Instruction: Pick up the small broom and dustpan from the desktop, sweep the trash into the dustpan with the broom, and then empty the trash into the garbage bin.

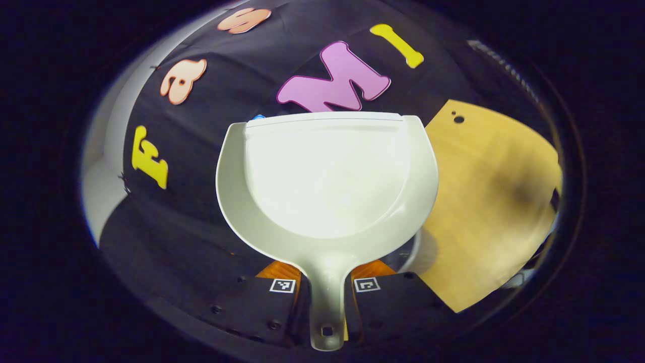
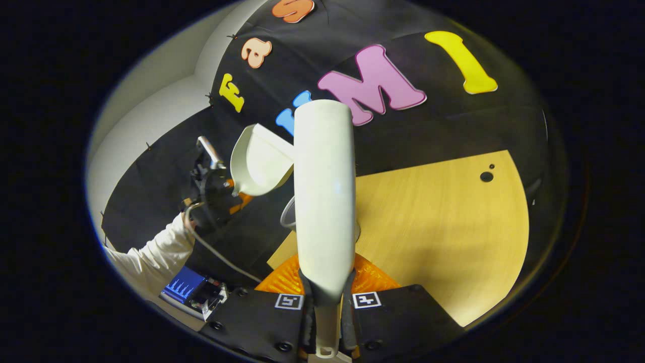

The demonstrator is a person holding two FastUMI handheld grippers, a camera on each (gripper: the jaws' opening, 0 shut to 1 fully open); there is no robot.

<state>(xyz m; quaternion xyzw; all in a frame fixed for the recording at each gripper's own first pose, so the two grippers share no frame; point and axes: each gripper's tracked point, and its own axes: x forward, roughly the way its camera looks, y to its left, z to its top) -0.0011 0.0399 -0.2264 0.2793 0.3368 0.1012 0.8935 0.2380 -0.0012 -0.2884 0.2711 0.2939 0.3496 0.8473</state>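
Between fingers at bottom of left gripper view: left gripper point(image 1: 326, 302) clamped on dustpan point(image 1: 327, 181) handle, pan lifted off desktop point(image 1: 484, 201), looks empty. Thin rigid plastic, likely light; handle neck best hold.

Right gripper view: right gripper point(image 2: 326, 315) clamped on broom point(image 2: 325, 201) handle. Smooth, stiff, maybe slippery. Bin rim point(image 2: 288, 214) partly hidden behind broom.

each view looks forward from its own tool, raised above the tabletop point(image 1: 484, 201), toward the booth's cloth wall. both share tabletop and wall; the right gripper view catches the dustpan point(image 2: 259, 161) at centre left, which sits close up in the left gripper view.
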